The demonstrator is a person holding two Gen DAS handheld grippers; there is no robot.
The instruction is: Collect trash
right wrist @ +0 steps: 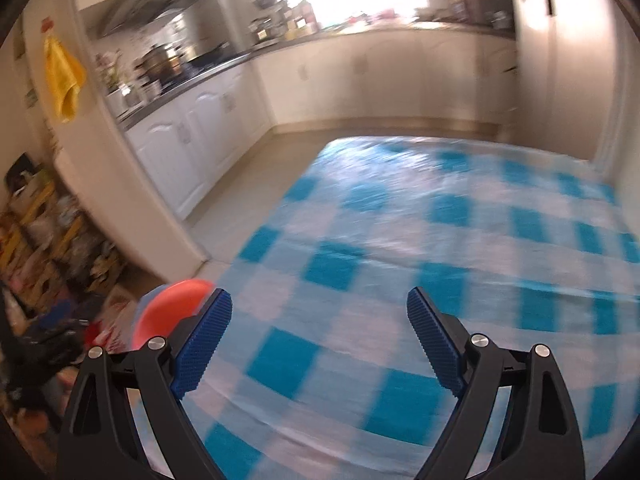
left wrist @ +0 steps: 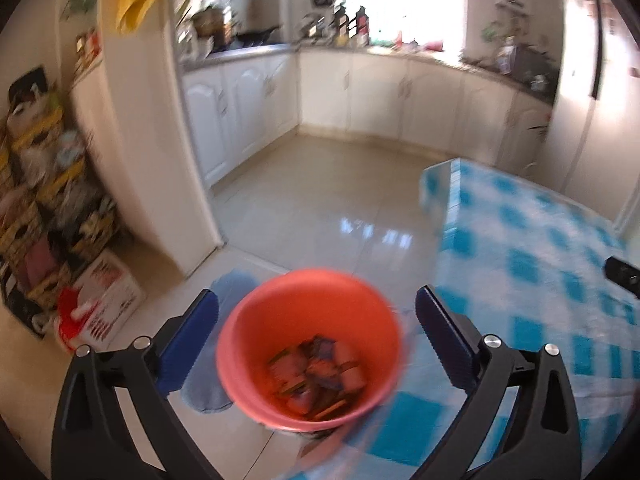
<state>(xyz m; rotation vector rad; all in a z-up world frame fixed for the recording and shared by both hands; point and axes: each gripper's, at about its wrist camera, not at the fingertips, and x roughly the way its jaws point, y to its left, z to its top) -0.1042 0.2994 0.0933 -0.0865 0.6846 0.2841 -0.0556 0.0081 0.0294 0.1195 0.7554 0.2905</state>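
Observation:
An orange bucket [left wrist: 310, 346] stands on the floor by the table's corner, with several colourful wrappers [left wrist: 318, 378] in its bottom. My left gripper [left wrist: 316, 320] is open and empty, hovering above the bucket, its blue fingers either side of the rim. My right gripper [right wrist: 319, 320] is open and empty above the blue-and-white checked tablecloth [right wrist: 420, 240]. The bucket's rim [right wrist: 172, 308] shows at the right wrist view's lower left, partly hidden behind my left finger. No loose trash shows on the cloth.
A blue cloth [left wrist: 208, 376] lies on the tiled floor beside the bucket. A red-printed cardboard box [left wrist: 108, 300] and cluttered shelves [left wrist: 44, 208] stand at the left. White kitchen cabinets [left wrist: 248, 112] line the far wall. A dark object [left wrist: 622, 274] sits at the table's right edge.

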